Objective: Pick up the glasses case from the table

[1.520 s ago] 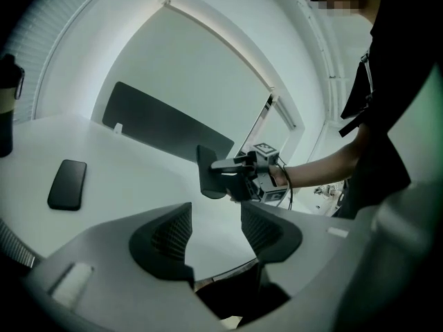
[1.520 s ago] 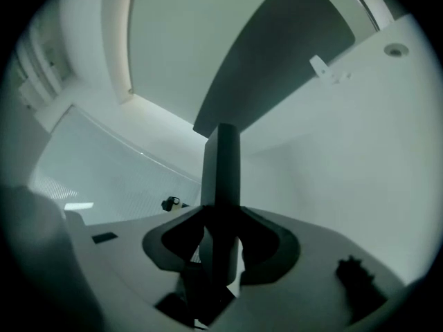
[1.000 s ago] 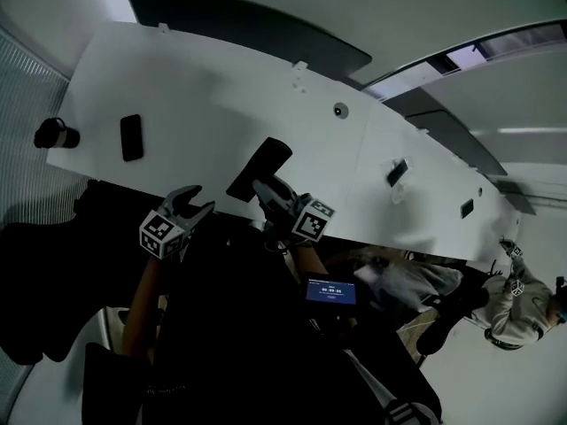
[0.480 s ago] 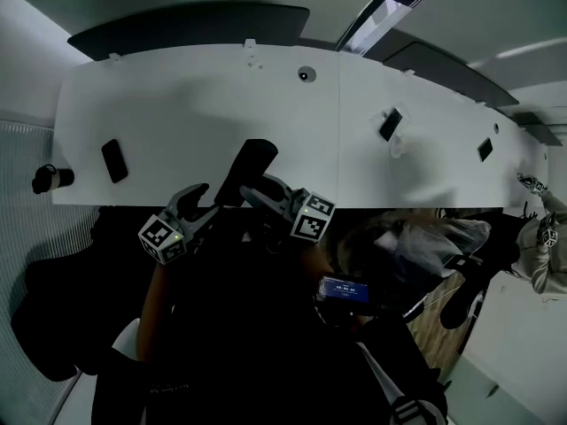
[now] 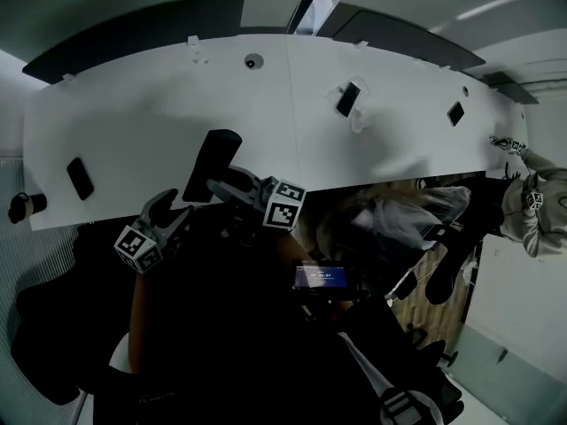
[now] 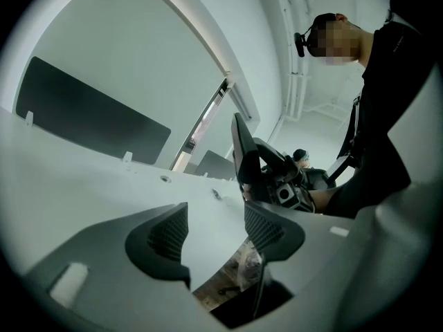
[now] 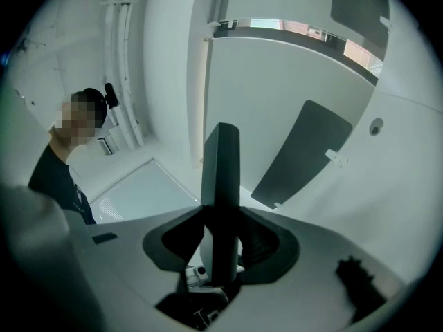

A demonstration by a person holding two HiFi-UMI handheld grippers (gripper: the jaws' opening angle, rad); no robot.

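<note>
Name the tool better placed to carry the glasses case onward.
Right. The right tool is clamped on the glasses case, which stands on edge between its jaws. The left tool is open and empty, off to the side near the table edge.

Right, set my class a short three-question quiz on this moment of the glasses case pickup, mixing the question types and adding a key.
1. True or false: both grippers are gripping the glasses case.
2. What stands between the jaws of the right gripper? A) nothing B) the glasses case C) a cup
3. Fill the gap: the jaws of the left gripper stand ____, with nothing between them.

Key: 1 false, only the right gripper holds it; 2 B; 3 apart.
</note>
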